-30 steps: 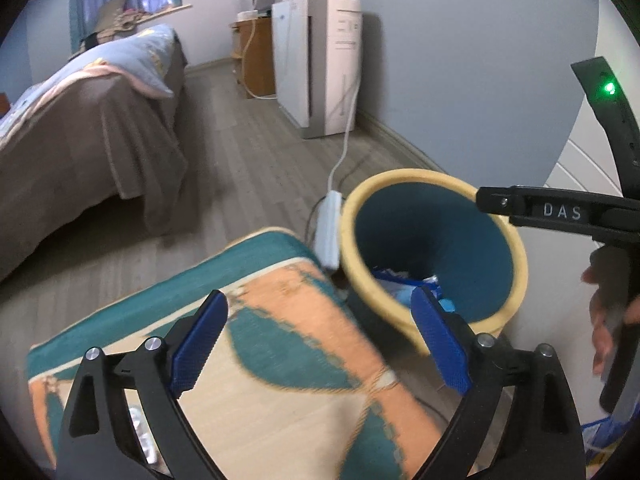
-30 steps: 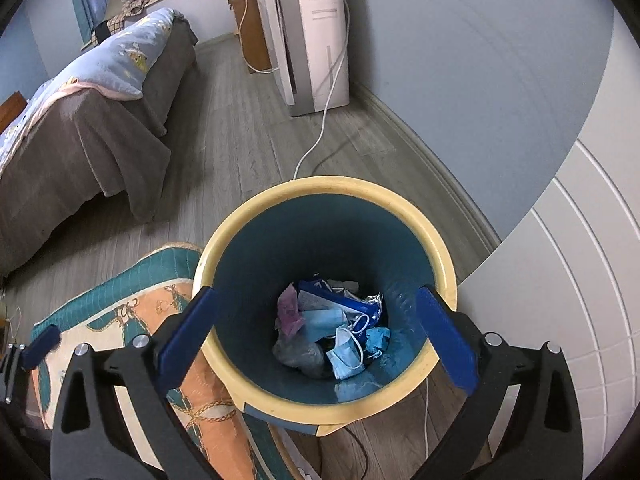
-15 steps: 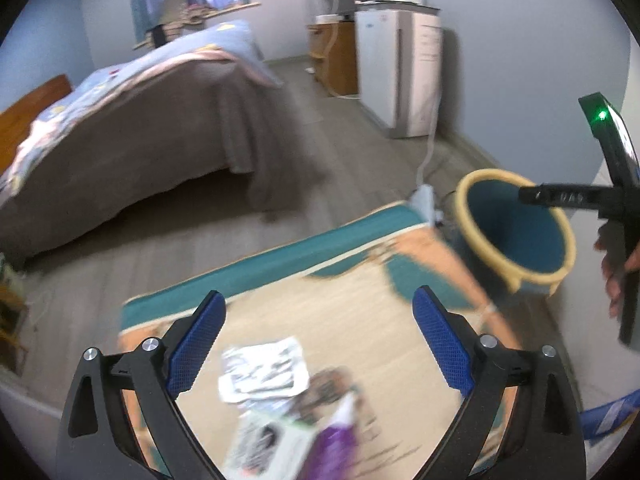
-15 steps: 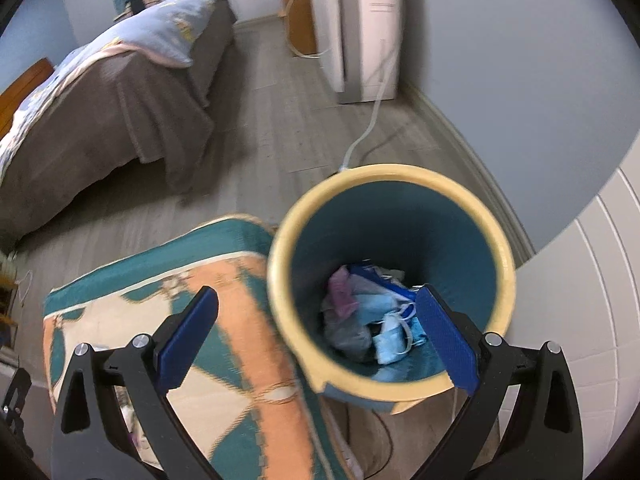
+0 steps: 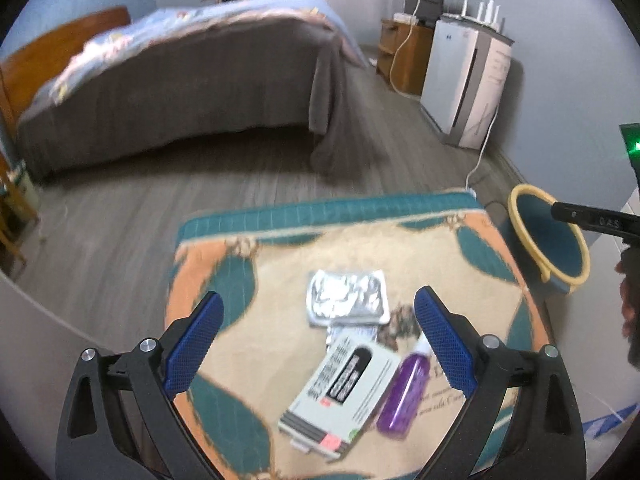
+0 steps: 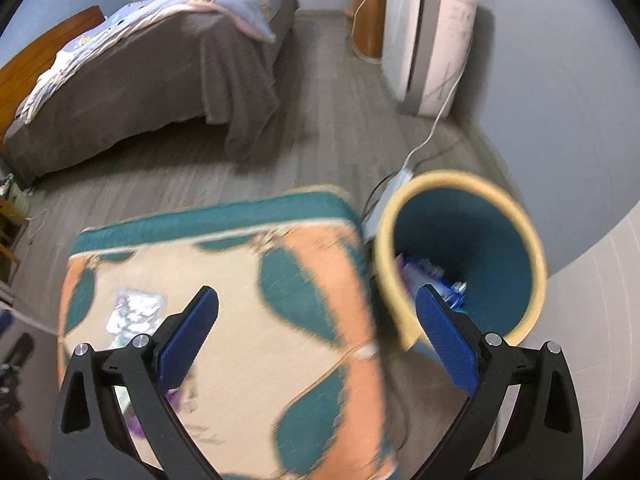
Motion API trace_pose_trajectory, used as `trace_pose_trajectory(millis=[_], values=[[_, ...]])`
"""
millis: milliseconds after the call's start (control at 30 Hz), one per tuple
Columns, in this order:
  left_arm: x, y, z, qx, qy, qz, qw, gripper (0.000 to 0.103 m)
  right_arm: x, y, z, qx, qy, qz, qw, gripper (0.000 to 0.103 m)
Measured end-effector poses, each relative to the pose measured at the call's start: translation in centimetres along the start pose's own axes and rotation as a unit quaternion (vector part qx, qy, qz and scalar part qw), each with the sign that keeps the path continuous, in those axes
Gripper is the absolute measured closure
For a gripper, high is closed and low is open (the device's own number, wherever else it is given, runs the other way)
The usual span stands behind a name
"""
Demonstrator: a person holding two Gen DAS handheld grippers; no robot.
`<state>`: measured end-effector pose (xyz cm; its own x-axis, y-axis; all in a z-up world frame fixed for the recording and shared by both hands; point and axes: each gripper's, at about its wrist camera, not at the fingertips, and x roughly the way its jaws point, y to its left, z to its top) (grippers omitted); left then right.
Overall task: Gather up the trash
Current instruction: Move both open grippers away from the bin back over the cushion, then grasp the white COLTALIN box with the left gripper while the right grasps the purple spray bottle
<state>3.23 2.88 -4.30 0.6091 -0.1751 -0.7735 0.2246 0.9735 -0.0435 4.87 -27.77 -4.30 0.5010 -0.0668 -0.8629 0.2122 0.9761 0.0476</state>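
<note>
A silver foil wrapper (image 5: 347, 298) lies on a low table with a teal, orange and cream cloth (image 5: 280, 272). A white box with a black label (image 5: 344, 388) and a purple bottle (image 5: 404, 392) lie in front of it. My left gripper (image 5: 318, 338) is open and empty above these items. A teal bin with a yellow rim (image 6: 536, 248) stands right of the table and holds blue and pink trash (image 6: 424, 272). My right gripper (image 6: 316, 336) is open and empty over the table's right edge. The wrapper also shows in the right wrist view (image 6: 134, 312).
A bed with a brown cover (image 5: 180, 80) stands across the wood floor. A white appliance (image 5: 468, 84) with a cable to a power strip (image 6: 384, 196) stands by the right wall. The bin also shows in the left wrist view (image 5: 560, 248).
Both grippers have swung left, away from the bin and over the table. The wrapper, box and bottle have come into the left view. Both stay open.
</note>
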Motion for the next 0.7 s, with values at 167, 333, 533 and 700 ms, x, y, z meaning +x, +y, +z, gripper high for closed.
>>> trace_pose_trajectory(millis=[167, 333, 533, 700], values=[[1.0, 1.2, -1.8, 0.028, 0.028, 0.011, 0.9992, 0.008, 0.1, 2.7, -2.5, 0.04, 0.037, 0.029, 0.998, 0.006], [1.8, 1.8, -3.2, 0.065, 0.049, -0.003, 0.9967, 0.008, 1.2, 6.5, -4.7, 0.018, 0.071, 0.012, 0.997, 0.006], [3.1, 2.3, -4.0, 0.056, 0.063, -0.019, 0.9963, 0.008, 3.7, 9.1, -6.0, 0.015, 0.082, -0.011, 0.996, 0.006], [4.2, 2.8, -4.7, 0.043, 0.078, -0.032, 0.9955, 0.008, 6.4, 10.8, -7.7, -0.01, 0.094, -0.038, 0.995, 0.006]])
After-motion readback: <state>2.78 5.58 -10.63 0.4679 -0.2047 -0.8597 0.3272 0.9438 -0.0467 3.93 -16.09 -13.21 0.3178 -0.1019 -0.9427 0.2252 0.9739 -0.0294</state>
